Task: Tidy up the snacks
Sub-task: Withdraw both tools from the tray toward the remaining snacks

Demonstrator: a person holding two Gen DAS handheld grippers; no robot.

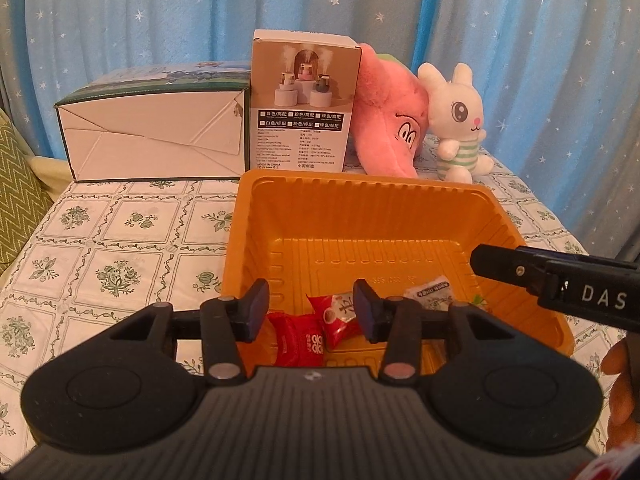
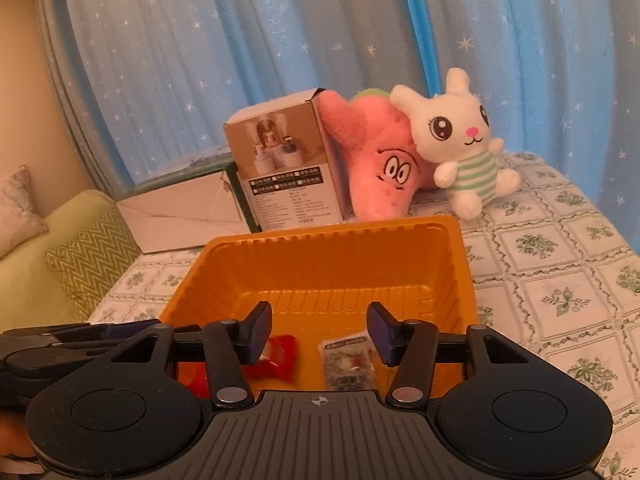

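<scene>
the snacks lie in the near end of the orange tray [image 1: 360, 208]: two red packets [image 1: 294, 336] touching each other, and a white packet [image 2: 348, 360] just to their right. left gripper [image 1: 312, 308] and right gripper [image 2: 320, 332] both hover over them with jaws spread and nothing between the pads. the packets look light, soft and crinkly, with slick film likely to slip. judged best hold: pinch across a sealed end, gently, to avoid crushing the contents. the thin tray probably flexes.
</scene>
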